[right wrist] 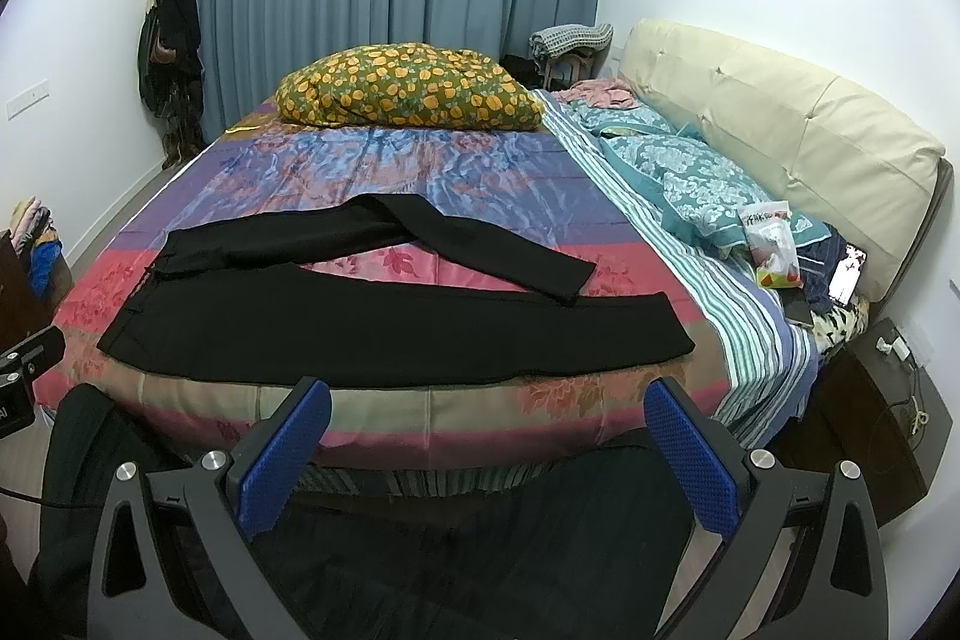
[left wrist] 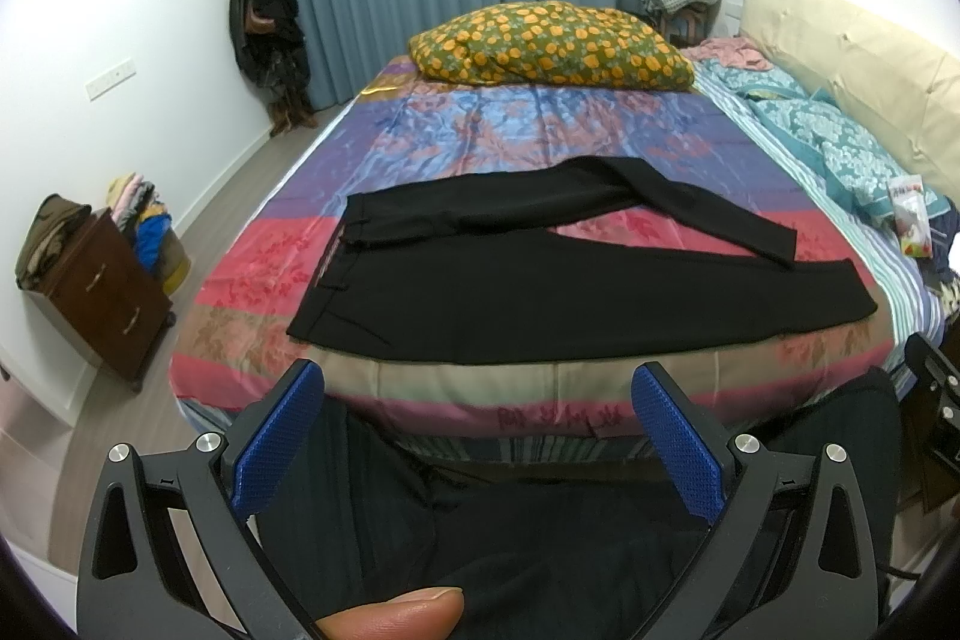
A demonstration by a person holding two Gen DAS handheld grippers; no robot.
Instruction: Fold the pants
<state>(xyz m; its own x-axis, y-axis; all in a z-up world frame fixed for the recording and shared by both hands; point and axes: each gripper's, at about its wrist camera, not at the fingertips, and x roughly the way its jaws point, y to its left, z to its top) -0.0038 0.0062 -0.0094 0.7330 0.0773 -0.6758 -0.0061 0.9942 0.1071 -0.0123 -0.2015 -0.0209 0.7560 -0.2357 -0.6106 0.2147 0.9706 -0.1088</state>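
Black pants (left wrist: pixel 456 292) lie spread on the colourful bed cover (left wrist: pixel 480 124), waistband to the left, legs running right. The near leg lies flat along the bed's front edge; the far leg is bent and crosses toward the near leg's cuff. The same pants (right wrist: pixel 372 322) show in the right wrist view. My left gripper (left wrist: pixel 480 388) is open, held back from the bed's near edge with nothing between its blue pads (left wrist: pixel 276 436). My right gripper (right wrist: pixel 489 406) is open too, also short of the bed, empty between its pads (right wrist: pixel 690 454). A thumb (left wrist: pixel 396 610) shows at the bottom of the left view.
A flowered pillow (left wrist: pixel 552 46) lies at the far end of the bed. Teal bedding (right wrist: pixel 678 172), a snack bag (right wrist: pixel 774 244) and a phone (right wrist: pixel 849 274) sit by the cream headboard (right wrist: pixel 780 124) on the right. A brown drawer unit (left wrist: pixel 102 292) stands on the left, a nightstand (right wrist: pixel 876 400) on the right.
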